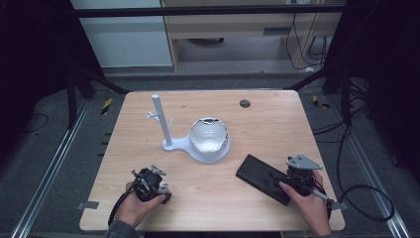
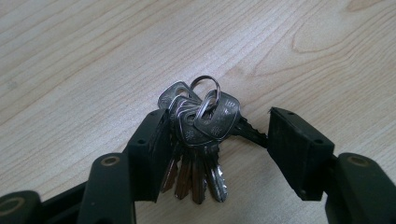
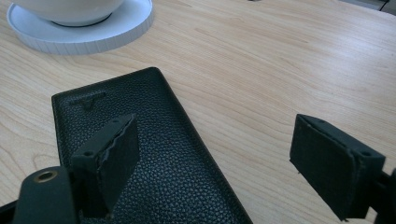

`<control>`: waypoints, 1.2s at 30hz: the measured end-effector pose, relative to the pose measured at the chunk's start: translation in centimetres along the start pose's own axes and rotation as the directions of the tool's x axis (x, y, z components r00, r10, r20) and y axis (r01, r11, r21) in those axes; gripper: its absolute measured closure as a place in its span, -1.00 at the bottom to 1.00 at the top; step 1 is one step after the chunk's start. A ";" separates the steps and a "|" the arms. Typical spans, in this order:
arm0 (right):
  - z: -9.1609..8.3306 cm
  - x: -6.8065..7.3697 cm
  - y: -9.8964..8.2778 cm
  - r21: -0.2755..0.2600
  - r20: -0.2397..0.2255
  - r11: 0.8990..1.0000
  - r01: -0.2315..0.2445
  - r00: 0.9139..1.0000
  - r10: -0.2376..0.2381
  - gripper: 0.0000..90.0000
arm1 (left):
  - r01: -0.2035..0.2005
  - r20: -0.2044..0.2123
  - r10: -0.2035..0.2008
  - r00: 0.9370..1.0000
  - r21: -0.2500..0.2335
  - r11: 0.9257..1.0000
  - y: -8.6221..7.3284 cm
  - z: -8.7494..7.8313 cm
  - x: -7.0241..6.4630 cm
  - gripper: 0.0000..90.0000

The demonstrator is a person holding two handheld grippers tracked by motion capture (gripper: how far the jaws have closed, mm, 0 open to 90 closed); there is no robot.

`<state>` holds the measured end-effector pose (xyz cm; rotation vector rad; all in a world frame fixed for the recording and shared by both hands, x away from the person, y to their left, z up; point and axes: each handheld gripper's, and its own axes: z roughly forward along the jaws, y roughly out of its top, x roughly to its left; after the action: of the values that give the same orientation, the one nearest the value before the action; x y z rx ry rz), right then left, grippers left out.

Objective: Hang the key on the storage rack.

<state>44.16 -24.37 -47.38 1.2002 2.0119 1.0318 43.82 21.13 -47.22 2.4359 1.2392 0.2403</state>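
Observation:
A bunch of silver keys on a ring (image 2: pixel 205 126) lies on the wooden table (image 1: pixel 267 124) near its front left. My left gripper (image 2: pixel 218 123) points down over it with the keys between its jaws. The left pad (image 2: pixel 156 149) rests against the keys, and the right pad (image 2: pixel 294 149) stands just off a key's dark blade. In the high view that gripper (image 1: pixel 151 184) sits in a hand by the keys (image 1: pixel 164 187). A black leather wallet (image 3: pixel 154 140) lies flat at the front right (image 1: pixel 257 176). My right gripper (image 3: pixel 215 126) is open over its near end (image 1: pixel 292 176).
Mid-table stands a white holder with an upright post and small pegs (image 1: pixel 161 119). Its round base (image 1: pixel 210 154) carries a shiny bowl (image 1: pixel 209 135); in the right gripper view the base rim (image 3: pixel 116 28) lies beyond the wallet. A dark round hole (image 1: pixel 244 103) marks the far side.

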 end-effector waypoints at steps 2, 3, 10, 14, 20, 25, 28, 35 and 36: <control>0.0 0.1 0.0 0.004 0.002 1.000 -0.002 1.000 0.002 -0.65 | 0.001 0.008 -0.001 1.000 -0.001 1.000 0.0 -0.1 0.2 0.05; 0.0 0.1 0.0 0.005 0.000 1.000 -0.004 1.000 0.004 -0.65 | 0.001 0.013 -0.001 1.000 0.000 1.000 -0.1 -0.1 0.3 0.10; 0.2 0.3 0.0 0.009 -0.002 1.000 0.013 1.000 -0.013 -0.67 | -0.027 0.014 0.027 1.000 0.004 1.000 0.0 -0.4 0.6 0.59; 0.2 0.3 0.0 0.010 -0.004 1.000 0.015 1.000 -0.015 -0.67 | -0.052 0.013 0.052 0.999 0.025 0.998 0.1 -0.4 0.6 0.74; 0.2 0.4 0.0 0.009 -0.003 1.000 0.021 1.000 -0.021 -0.68 | -0.066 0.012 0.066 0.998 0.012 0.998 0.3 -0.7 0.6 0.99; 0.3 0.4 0.0 0.010 -0.004 1.000 0.024 1.000 -0.024 -0.68 | -0.088 0.007 0.088 0.996 0.030 0.996 0.3 -0.5 0.4 1.00; 0.3 0.4 0.0 0.009 -0.004 1.000 0.022 1.000 -0.022 -0.68 | -0.098 -0.004 0.098 0.995 0.035 0.995 0.4 -0.5 0.3 1.00; 0.3 0.5 0.0 0.012 -0.009 1.000 0.023 1.000 -0.023 -0.69 | -0.112 -0.014 0.113 0.994 0.043 0.993 0.4 -0.3 0.0 1.00; 0.3 0.5 0.0 0.012 -0.009 1.000 0.024 1.000 -0.024 -0.69 | -0.116 -0.016 0.117 0.993 0.046 0.992 0.4 -0.3 -0.1 1.00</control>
<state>44.19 -23.83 -47.54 1.1766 2.0377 1.0160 44.01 20.93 -46.73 2.5538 1.1234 0.2714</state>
